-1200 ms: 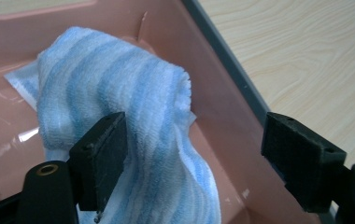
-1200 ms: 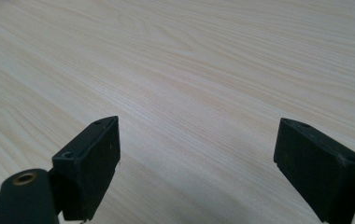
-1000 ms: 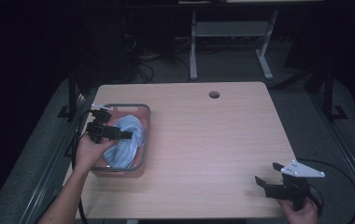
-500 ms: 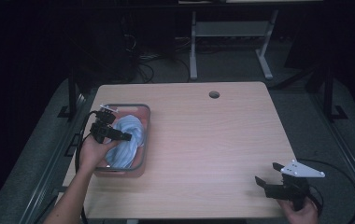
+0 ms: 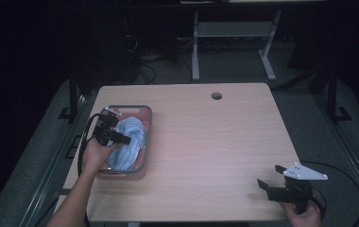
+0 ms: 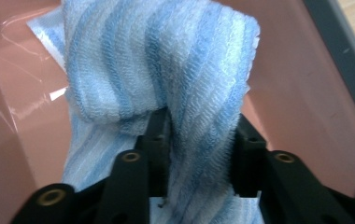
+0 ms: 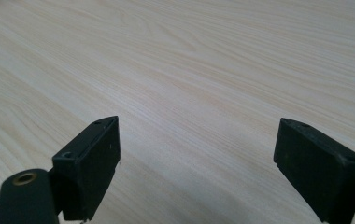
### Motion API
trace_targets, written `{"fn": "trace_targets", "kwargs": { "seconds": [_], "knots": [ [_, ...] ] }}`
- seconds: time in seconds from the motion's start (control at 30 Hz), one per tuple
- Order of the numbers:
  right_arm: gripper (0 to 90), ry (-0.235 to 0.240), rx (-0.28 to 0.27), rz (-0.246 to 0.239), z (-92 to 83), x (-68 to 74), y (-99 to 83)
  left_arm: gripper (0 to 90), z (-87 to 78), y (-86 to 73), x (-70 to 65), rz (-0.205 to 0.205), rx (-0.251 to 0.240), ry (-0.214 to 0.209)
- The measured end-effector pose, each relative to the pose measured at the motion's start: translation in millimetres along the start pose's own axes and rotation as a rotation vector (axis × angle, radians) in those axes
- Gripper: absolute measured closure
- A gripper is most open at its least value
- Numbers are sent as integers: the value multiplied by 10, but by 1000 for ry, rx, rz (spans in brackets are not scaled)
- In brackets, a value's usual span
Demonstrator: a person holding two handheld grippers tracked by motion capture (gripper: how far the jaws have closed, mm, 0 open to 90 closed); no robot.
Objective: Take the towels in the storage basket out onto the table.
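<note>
Towel [image 5: 129, 144], blue-striped, lies bunched in the pink bin [image 5: 145, 142] at the table's [image 5: 215, 142] left in the high view, its long axis along the bin, under the left gripper [image 5: 121, 138]; the right gripper [image 5: 269, 182] sits well apart. Left gripper view: jaws, just closing, pinch an upright towel fold [image 6: 199, 140]. Right gripper view: jaws wide open over bare table.

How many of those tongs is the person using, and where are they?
2. The left tongs are in the pink bin, pinching the blue striped towel; the right tongs are at the table's near right corner, open.
</note>
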State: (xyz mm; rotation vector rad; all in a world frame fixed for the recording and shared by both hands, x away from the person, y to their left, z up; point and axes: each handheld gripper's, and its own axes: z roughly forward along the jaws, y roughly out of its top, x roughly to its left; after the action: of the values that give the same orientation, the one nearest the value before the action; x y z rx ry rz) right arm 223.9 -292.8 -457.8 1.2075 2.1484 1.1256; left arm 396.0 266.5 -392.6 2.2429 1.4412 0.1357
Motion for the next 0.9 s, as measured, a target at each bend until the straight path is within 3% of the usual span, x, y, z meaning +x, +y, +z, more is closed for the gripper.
{"fn": "trace_targets", "kwargs": {
  "seconds": [0.13,0.43,0.63,0.9],
  "knots": [
    [142,3,3,7,6,-4,-2,752,-24,-19,14,1,-2,-6],
    [142,0,-1,6,1,-4,4,764,-130,-39,50,-2,-43,-23],
    [142,-5,-2,5,-4,-11,13,760,-252,-50,49,14,-91,-64],
    [142,-9,-5,4,-5,-12,14,762,-391,-84,56,1,-155,-100]
  ]
}}
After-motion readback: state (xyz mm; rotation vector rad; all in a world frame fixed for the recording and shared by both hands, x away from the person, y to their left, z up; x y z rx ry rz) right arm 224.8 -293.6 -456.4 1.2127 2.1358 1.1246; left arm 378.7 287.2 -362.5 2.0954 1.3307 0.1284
